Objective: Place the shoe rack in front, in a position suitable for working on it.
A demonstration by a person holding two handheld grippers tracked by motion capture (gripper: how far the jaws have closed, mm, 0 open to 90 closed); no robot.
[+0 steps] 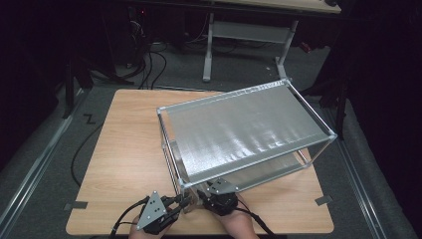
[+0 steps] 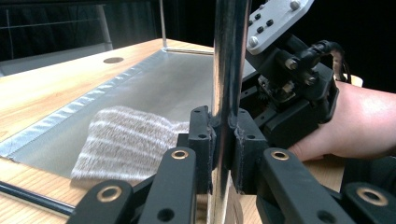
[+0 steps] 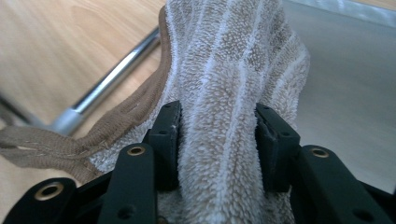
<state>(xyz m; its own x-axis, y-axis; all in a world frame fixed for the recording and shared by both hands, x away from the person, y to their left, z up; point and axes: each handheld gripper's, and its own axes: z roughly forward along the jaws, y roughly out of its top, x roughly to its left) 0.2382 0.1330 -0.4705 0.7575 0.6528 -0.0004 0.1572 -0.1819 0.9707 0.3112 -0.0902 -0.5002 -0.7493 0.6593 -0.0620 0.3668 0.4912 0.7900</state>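
Left tongs (image 2: 223,140) clamp the chrome upright post (image 2: 229,56) of the two-tier metal shelf rack (image 1: 239,129) while right tongs (image 3: 217,140) pinch the beige striped terry towel (image 3: 233,70) on its lower shelf (image 2: 154,88); risk: thick pile slipping, or snagging the post.

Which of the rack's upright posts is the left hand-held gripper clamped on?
The near-left corner post, the one closest to the person. The left hand-held gripper has both jaws shut around it; the other posts stand free.
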